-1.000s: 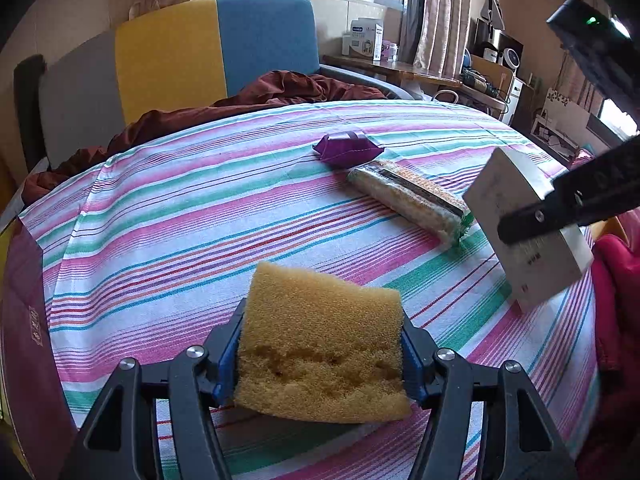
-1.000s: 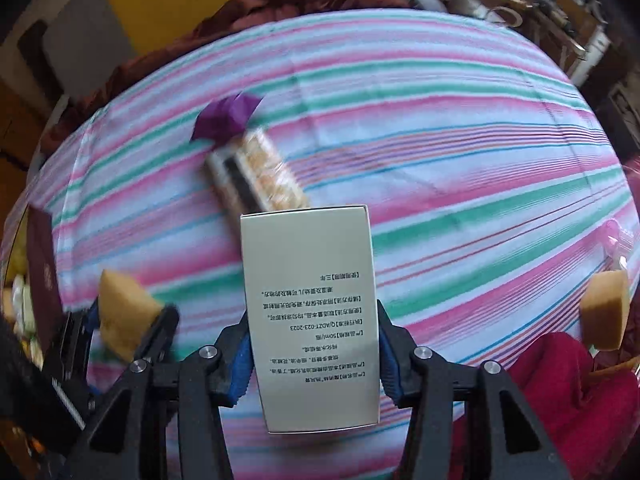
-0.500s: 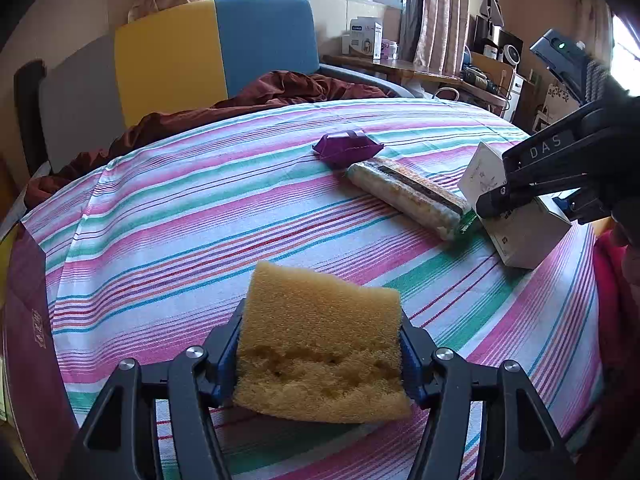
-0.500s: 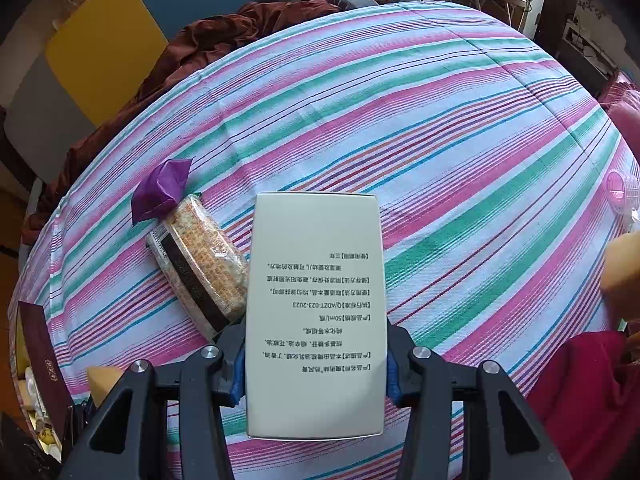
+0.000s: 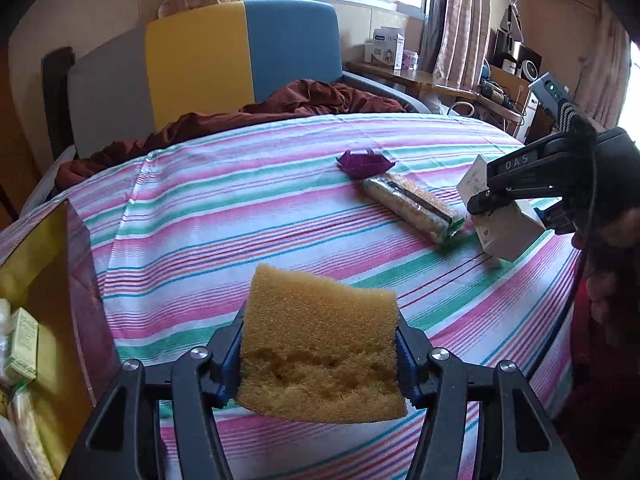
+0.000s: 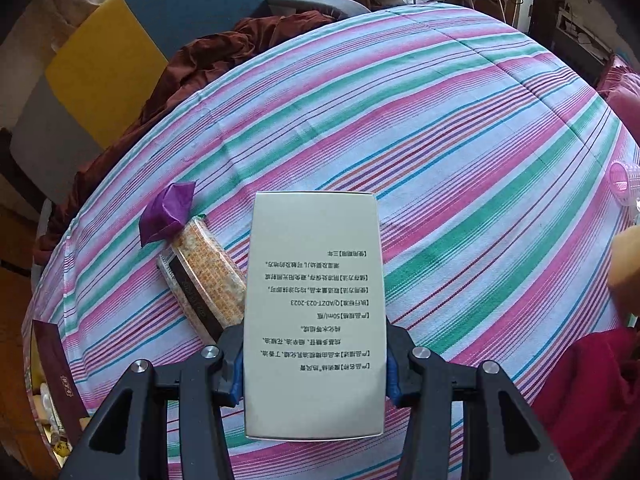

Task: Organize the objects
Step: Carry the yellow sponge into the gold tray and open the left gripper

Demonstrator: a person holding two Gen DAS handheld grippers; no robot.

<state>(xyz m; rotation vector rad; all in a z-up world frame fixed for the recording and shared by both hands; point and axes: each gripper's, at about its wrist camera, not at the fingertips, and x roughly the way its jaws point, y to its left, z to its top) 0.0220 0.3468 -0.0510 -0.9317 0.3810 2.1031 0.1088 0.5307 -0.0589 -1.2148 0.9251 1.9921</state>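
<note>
Left wrist view first: the left gripper (image 5: pixel 320 356) has a yellow sponge (image 5: pixel 320 344) squeezed between its pads, and the jaws are closing a bit more on it, so it's a firm pinch rather than a loose one. Compared with a second ago the view has lifted and slid sideways, because a yellow-lined open box (image 5: pixel 44 320) with a small green carton (image 5: pixel 22 344) inside now shows at the left edge, where only a sliver of it showed before. My guess is the sponge is headed there. Off to the right, the right gripper (image 5: pixel 508 216) holds a white box (image 5: pixel 500 216) tilted, its lower corner touching or nearly touching the striped tablecloth (image 5: pixel 240 208), just beside the wrapped snack roll (image 5: pixel 412 208) and the purple wrapper (image 5: pixel 364 162). A second ago that box was clearly up in the air.

Right wrist view: the right gripper (image 6: pixel 314 372) clamps the white box (image 6: pixel 314 320) at a narrow, steady width, printed side up. The snack roll (image 6: pixel 204 276) now sits right against the box's left edge, whereas earlier it was further away up the table. The purple wrapper (image 6: pixel 168 212) touches the roll's far end.

So the box looks about ready to be set down next to the roll, lining things up in a row.
</note>
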